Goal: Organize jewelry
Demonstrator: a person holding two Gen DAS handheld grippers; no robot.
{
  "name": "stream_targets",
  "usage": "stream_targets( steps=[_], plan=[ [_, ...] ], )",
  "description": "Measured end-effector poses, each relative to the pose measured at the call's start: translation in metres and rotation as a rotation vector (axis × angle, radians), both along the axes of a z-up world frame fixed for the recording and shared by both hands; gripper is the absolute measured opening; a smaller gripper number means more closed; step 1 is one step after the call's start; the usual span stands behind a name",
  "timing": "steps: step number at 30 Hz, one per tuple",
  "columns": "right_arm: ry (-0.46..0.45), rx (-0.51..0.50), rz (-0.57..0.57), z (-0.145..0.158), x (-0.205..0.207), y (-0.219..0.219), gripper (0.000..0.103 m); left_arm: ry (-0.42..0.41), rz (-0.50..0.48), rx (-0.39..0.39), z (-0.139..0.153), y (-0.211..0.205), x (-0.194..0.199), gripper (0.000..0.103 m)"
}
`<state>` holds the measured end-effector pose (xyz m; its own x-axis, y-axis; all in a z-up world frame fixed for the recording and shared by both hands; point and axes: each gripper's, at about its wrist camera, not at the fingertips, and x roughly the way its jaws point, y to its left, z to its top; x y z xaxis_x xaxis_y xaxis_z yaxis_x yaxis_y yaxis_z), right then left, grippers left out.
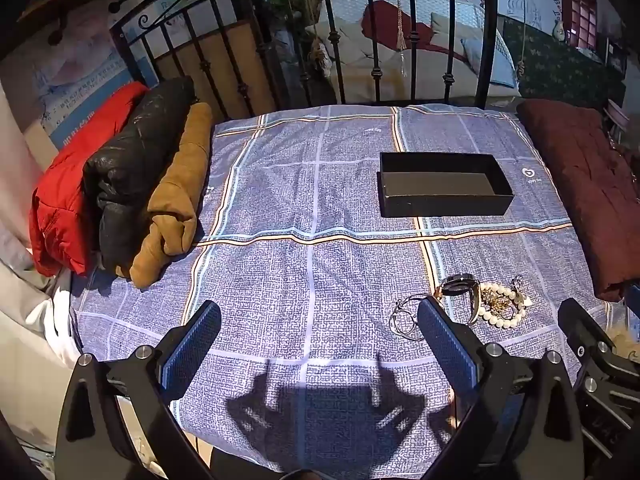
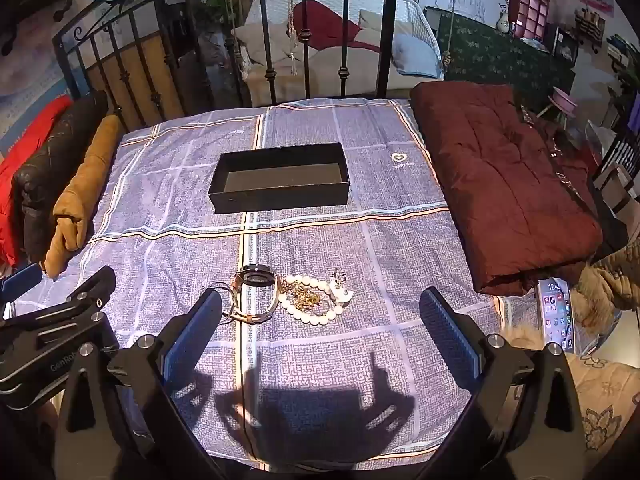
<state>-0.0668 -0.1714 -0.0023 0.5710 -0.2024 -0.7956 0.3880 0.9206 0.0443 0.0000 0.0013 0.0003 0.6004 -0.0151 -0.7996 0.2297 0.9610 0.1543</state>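
An open, empty black box [image 1: 444, 189] [image 2: 280, 184] sits on the blue plaid cloth [image 1: 304, 280]. Nearer to me lies a small heap of jewelry: a watch [image 1: 460, 286] [image 2: 256, 280], a white bead bracelet [image 1: 502, 306] [image 2: 316, 300] around a gold chain [image 2: 306, 298], thin silver rings [image 1: 402, 318] and a white earring piece [image 2: 340, 290]. My left gripper [image 1: 320, 316] is open and empty above the cloth, left of the heap. My right gripper [image 2: 320, 304] is open and empty, with the heap just beyond its left finger.
Rolled red, black and tan clothes [image 1: 120, 184] lie along the left edge. A folded maroon quilt [image 2: 508, 188] lies on the right, with a lit phone [image 2: 556, 312] by its near corner. A black iron headboard [image 1: 304, 40] stands behind.
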Motion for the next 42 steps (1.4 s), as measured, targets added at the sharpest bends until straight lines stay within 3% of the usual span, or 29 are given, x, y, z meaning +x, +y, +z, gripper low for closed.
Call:
stream_targets(
  steps=[42],
  plan=[
    [-0.005,-0.006,0.003,0.006,0.001,0.002,0.097,0.02,-0.005,-0.02,-0.001,-0.001,0.0,0.097]
  ],
)
